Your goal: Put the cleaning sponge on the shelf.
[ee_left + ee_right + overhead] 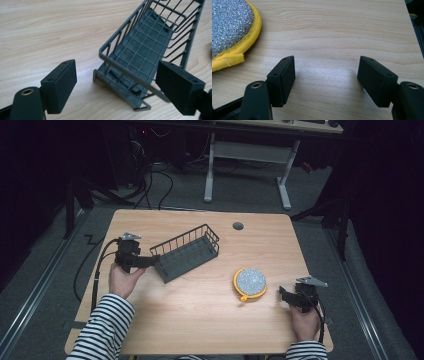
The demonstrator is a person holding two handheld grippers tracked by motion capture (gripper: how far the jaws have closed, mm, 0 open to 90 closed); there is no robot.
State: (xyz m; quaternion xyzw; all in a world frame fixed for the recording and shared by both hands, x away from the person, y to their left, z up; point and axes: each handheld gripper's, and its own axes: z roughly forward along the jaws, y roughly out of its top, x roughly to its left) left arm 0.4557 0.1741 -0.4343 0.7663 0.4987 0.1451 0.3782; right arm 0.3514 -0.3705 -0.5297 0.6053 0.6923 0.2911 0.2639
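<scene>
Both grippers wide open, nothing held. Left gripper: basket end rim sits between jaws, untouched. Right gripper: scourer ahead-left; approach its yellow edge squarely.

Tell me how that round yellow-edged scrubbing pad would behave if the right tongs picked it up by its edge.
The pad lies flat on the table, so it probably won't roll. Its yellow cloth rim looks soft and stitched, so it would likely droop rather than hold stiff. It seems thin and light, and the glittery mesh face might give the right tongs decent grip.
</scene>
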